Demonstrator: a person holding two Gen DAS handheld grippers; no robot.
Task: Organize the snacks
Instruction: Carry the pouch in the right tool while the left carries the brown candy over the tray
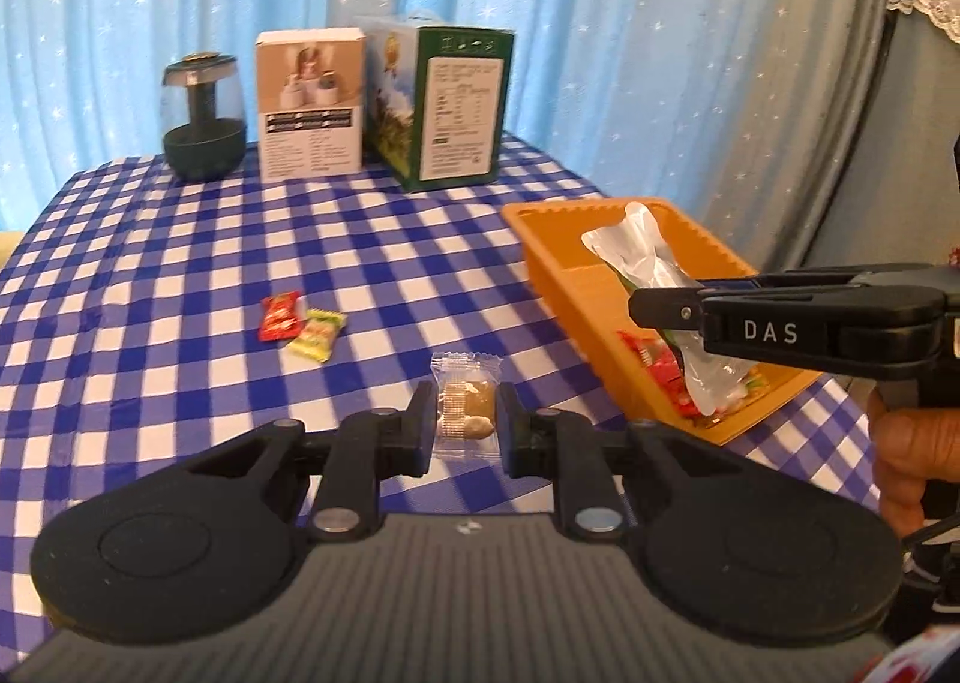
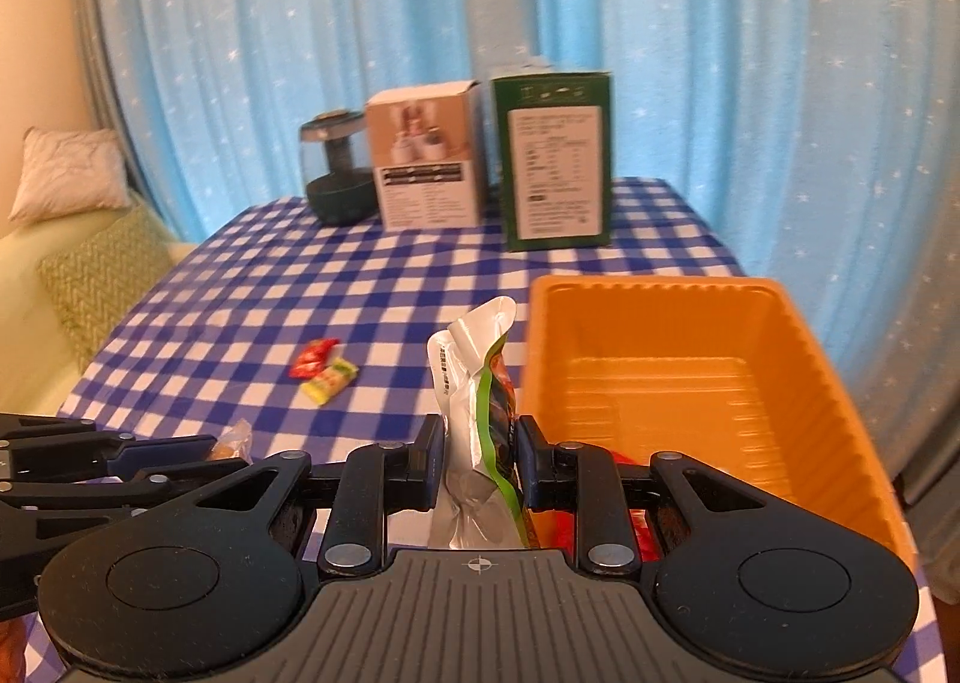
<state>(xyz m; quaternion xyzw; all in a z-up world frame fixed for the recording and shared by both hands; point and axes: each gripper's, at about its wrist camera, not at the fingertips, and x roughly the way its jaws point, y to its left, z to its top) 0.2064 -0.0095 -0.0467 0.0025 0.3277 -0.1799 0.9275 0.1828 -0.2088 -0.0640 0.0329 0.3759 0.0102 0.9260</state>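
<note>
Left gripper (image 1: pixel 465 422) clamps a clear-wrapped brown biscuit (image 1: pixel 467 404) while right gripper (image 2: pixel 477 458) pinches a silver-green foil pouch (image 2: pixel 480 413) by the near-left rim of the orange plastic tray (image 2: pixel 798 359)

White capital letters "DAS" stand on the side of the black right gripper (image 1: pixel 666 311) in the left wrist view. Print on the white cardboard box (image 1: pixel 310 104) and the green cardboard box (image 1: pixel 461 107) is too blurred to read.

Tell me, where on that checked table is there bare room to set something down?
Open cloth lies between the two loose candies and the back row: lamp, white box, green box. It is crowded around the orange tray, where both grippers hold snacks.
</note>
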